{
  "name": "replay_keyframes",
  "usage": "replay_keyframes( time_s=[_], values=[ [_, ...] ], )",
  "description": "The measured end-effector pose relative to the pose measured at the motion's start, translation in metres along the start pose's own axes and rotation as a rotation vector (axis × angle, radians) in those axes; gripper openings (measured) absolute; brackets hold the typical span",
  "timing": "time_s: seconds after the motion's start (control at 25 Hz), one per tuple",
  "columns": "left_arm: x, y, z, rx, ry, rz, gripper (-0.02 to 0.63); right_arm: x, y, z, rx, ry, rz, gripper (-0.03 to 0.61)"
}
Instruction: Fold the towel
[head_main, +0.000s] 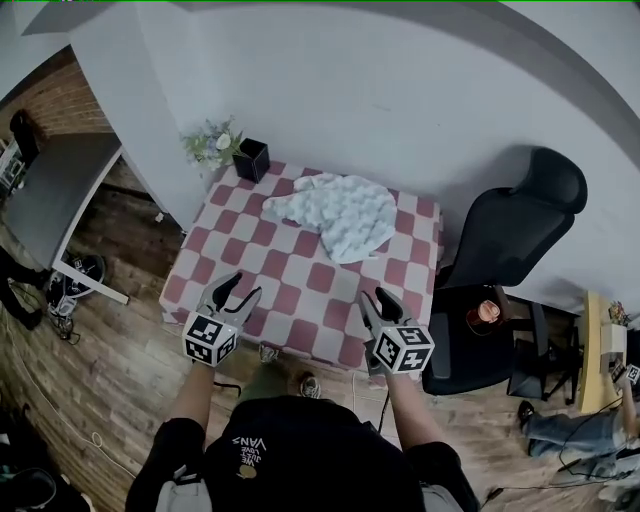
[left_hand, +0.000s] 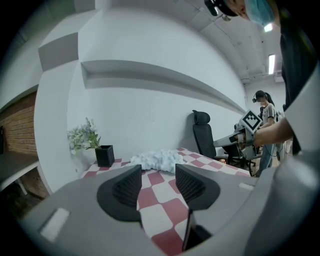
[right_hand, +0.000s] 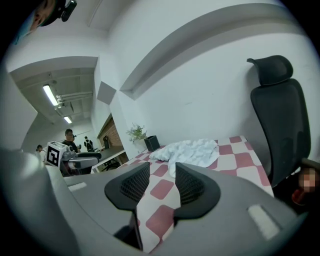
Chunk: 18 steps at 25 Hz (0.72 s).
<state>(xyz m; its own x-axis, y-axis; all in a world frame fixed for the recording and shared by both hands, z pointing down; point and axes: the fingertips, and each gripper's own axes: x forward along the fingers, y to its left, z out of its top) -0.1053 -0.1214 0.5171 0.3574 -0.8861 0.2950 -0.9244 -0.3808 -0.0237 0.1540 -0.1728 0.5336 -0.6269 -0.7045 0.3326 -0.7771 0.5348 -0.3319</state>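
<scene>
From the head view, my left tongs (head_main: 238, 287) and right tongs (head_main: 376, 298) both stand open and empty over the near edge of the checked table (head_main: 290, 275). They are well apart from the towel (head_main: 340, 215), which lies crumpled at the far side by the wall. Its corners are buried in the heap, so I may pinch a fold instead of an edge and drag the whole lump. In the left gripper view my parted jaws frame the towel (left_hand: 159, 159); the flower pot (left_hand: 104, 155) near it could get knocked. In the right gripper view a flap of the towel (right_hand: 190, 150) reaches toward me, but I cannot tell which layer it is, and the chair (right_hand: 275, 125) crowds that side.
</scene>
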Motion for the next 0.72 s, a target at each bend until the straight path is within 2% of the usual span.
replay_keyframes(
  time_s=[0.48, 0.72],
  values=[
    [0.124, 0.103, 0.006, 0.016, 0.087, -0.103, 0.186, 0.063, -0.039, 0.012, 0.103, 0.02, -0.159, 0.15],
    [0.182, 0.145, -0.005, -0.029, 0.125, -0.16, 0.202, 0.104, -0.064, 0.031, 0.171, 0.008, -0.239, 0.15]
  ],
)
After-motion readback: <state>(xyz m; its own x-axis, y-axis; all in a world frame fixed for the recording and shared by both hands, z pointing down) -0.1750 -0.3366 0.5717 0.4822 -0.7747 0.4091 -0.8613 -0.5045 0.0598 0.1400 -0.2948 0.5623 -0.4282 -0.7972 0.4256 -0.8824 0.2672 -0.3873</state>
